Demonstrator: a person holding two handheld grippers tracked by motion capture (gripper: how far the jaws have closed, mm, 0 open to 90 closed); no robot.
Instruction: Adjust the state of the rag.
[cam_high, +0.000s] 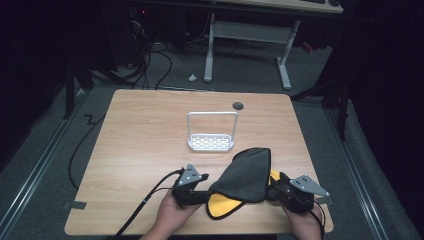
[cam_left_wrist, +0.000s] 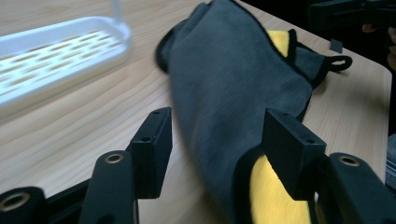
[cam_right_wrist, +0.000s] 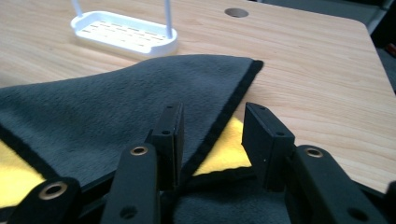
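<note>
A: Lying on the light wooden table (cam_high: 140, 130), a dark grey fleece cloth with black edging and a yellow underside (cam_high: 247, 175) sits just on the near side of the white slotted plastic rack with a wire hoop handle (cam_high: 211, 142). That rack is my landmark.

B: Noted. Cloth relative to the rack?

A: Its far tip comes close to the rack's near right corner, apart from it, not touching. From there the cloth runs toward the person. It is folded over; yellow shows at the near edge and at the right side.

B: Left gripper (cam_high: 192, 192)?

A: Nearer the person than the rack, at the cloth's near left corner. In the left gripper view its jaws stand wide apart, released, with the grey cloth (cam_left_wrist: 233, 93) running up between them and the yellow layer (cam_left_wrist: 271, 196) low beside the right-hand jaw. Nothing pinched there. The rack (cam_left_wrist: 56, 60) appears blurred, beyond the jaws on the left of that view.

B: Right gripper (cam_high: 287, 192)?

A: Also on the near side of the rack, at the cloth's near right edge. In the right gripper view the jaws are parted, released, straddling the black-trimmed edge where grey (cam_right_wrist: 93, 112) folds over yellow (cam_right_wrist: 226, 149). The cloth lies slack between them, not clamped. The rack (cam_right_wrist: 126, 35) stands farther off, beyond the cloth.

B: Anything else by the rack?

A: A round cable hole in the tabletop (cam_high: 238, 105), just past the rack's far right side.
</note>
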